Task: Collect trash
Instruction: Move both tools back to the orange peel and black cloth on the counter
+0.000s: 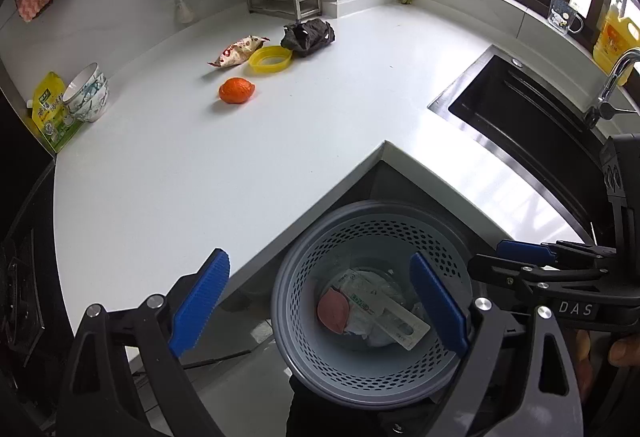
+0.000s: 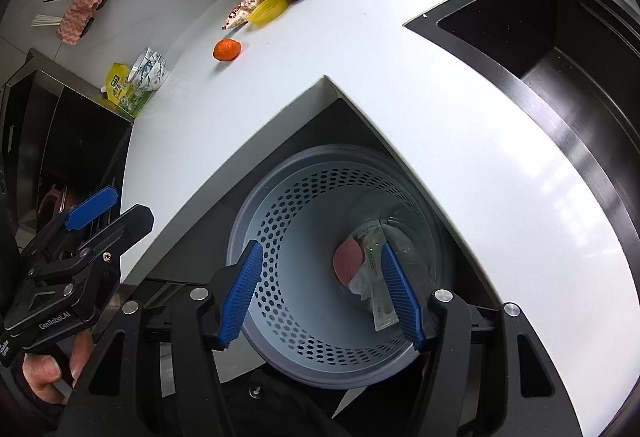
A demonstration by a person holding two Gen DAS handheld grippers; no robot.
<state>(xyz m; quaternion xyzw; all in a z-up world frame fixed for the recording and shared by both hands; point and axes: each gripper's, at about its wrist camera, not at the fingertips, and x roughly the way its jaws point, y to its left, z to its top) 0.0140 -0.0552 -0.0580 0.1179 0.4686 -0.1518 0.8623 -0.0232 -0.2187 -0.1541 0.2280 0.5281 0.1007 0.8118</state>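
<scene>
So both grippers were hanging over the perforated grey bin (image 1: 372, 301) that sat tucked in the inside corner of the white tabletop (image 1: 200, 165). The left gripper (image 1: 320, 303) had its blue jaws spread wide with nothing between them, and the right gripper (image 2: 320, 293) also had its jaws apart and empty, just less wide. Down in the bin there was already a reddish round piece (image 2: 349, 257), some crumpled white wrapping (image 1: 372, 333) and a flat packet with green print (image 1: 384, 311).

Trash on the tabletop, well apart from the bin toward the back wall: an orange crumpled ball (image 1: 237, 90) on its own, a printed snack wrapper (image 1: 238, 51) touching a yellow oval lid (image 1: 270, 59), and a dark crumpled rag (image 1: 307, 36) just beside the lid. Stacked bowls (image 1: 88, 93) and a yellow-green pouch (image 1: 50, 109) stood at the left edge. The black sink (image 2: 560, 49) was off to the right with a faucet (image 1: 612, 85). A hand (image 2: 48, 369) was gripping the left tool's handle in the right view
</scene>
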